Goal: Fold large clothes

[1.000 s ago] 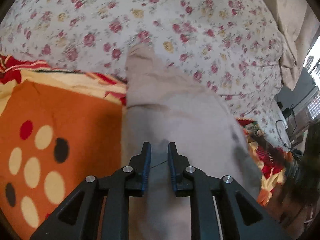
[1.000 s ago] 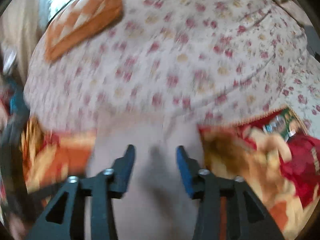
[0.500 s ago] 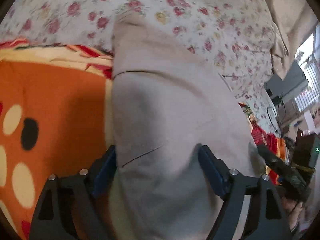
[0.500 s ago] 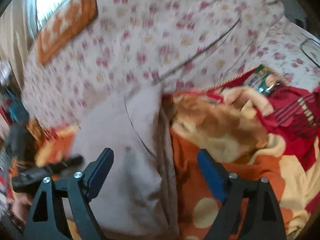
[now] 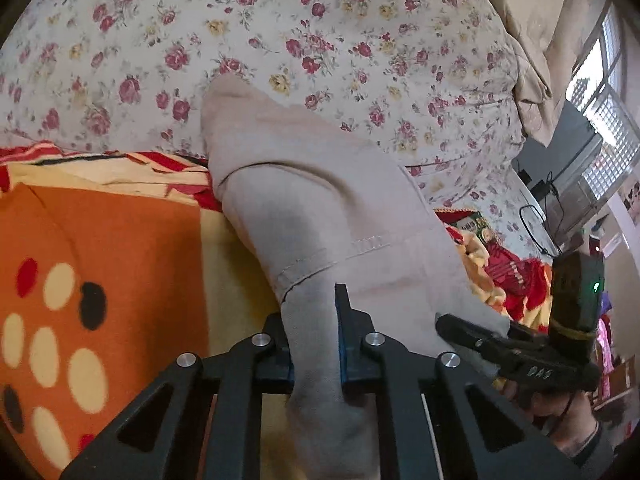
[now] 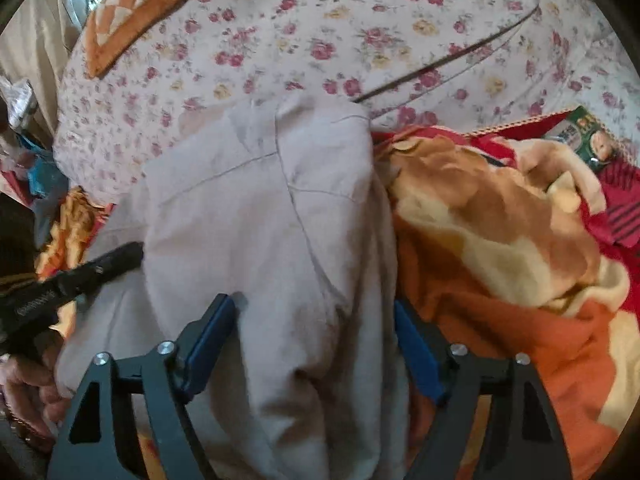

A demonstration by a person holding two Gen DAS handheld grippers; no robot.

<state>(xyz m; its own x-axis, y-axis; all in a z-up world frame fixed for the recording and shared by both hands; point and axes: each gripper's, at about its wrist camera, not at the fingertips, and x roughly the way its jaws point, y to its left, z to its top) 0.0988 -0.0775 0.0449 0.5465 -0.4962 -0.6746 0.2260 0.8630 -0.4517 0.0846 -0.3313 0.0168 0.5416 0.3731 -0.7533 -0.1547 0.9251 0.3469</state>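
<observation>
A large beige garment [image 5: 320,184], with seams like trousers, lies across the blanket and the floral sheet. My left gripper [image 5: 314,312] is closing and pinches a fold of its near end between its pads. In the right wrist view the same garment [image 6: 260,200] runs up between the wide jaws of my right gripper [image 6: 312,308]. Those jaws are closing, but the blue pads stand apart from the cloth. Each tool shows in the other's view: the right gripper's finger [image 5: 480,336] sits at the garment's right edge, the left gripper's finger [image 6: 100,268] at its left edge.
An orange blanket with dots [image 5: 100,260] covers the near bed and bunches up at the right [image 6: 500,260]. The floral sheet [image 5: 280,40] lies beyond, with an orange checked cushion [image 6: 140,12] on it. A dark device by a window [image 5: 568,176] stands far right.
The left jaws went wide around the garment, then shut on a fold of it. The right gripper opened wide and dropped lower over the garment's right side.
</observation>
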